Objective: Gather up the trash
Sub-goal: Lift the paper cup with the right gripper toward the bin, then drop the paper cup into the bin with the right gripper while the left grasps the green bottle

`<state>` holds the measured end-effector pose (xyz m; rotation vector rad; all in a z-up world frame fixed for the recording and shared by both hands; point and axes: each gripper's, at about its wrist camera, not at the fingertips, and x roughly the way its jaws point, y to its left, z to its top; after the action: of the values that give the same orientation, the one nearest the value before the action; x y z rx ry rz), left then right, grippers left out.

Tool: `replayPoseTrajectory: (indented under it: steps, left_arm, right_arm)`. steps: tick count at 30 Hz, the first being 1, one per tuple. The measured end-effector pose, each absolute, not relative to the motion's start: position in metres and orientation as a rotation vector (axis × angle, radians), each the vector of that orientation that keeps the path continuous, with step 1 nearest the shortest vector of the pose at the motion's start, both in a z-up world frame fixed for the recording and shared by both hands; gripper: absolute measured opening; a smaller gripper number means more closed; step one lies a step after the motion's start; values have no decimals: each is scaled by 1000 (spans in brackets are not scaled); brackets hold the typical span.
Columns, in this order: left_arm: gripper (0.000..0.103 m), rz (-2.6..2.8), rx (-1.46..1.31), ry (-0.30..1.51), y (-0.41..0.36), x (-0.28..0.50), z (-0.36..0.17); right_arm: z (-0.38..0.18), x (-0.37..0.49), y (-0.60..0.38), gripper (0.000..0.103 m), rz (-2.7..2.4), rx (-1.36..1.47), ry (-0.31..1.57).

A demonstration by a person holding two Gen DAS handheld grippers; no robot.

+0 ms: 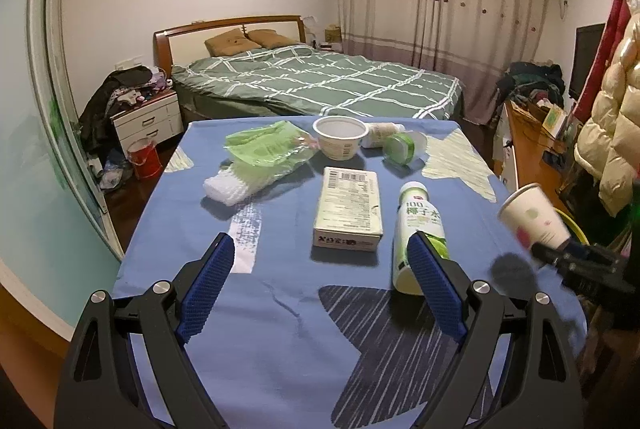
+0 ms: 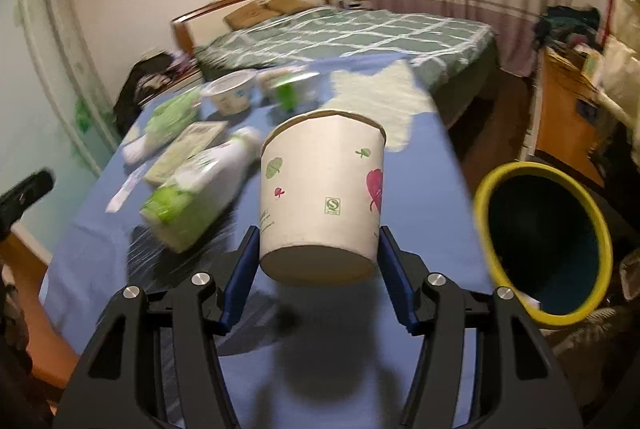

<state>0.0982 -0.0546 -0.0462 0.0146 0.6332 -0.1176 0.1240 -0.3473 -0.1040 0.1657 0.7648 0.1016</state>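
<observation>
While clamped, paper cup (image 2: 320, 197) (S logo), bottle (image 1: 420, 225) reads 100.

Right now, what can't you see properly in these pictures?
- Inside the paper cup: right wrist view shows only its base and side; left view blurs it.
- Bottom of the yellow-rimmed bin: too dark in the right view; only a sliver shows in the left.
- Coconut water bottle: its lower part hides behind the left claw finger; smeared in the right view.
- Box print: too small.
</observation>
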Motion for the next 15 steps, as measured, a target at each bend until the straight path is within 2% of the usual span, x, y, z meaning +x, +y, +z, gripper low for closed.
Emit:
replayPoseTrajectory:
  steps: [15]
  left_arm:
    - [87,-242,71,754,-118,124,-89]
  right_arm:
    - [-142,128,-504,57,-329,325,808]
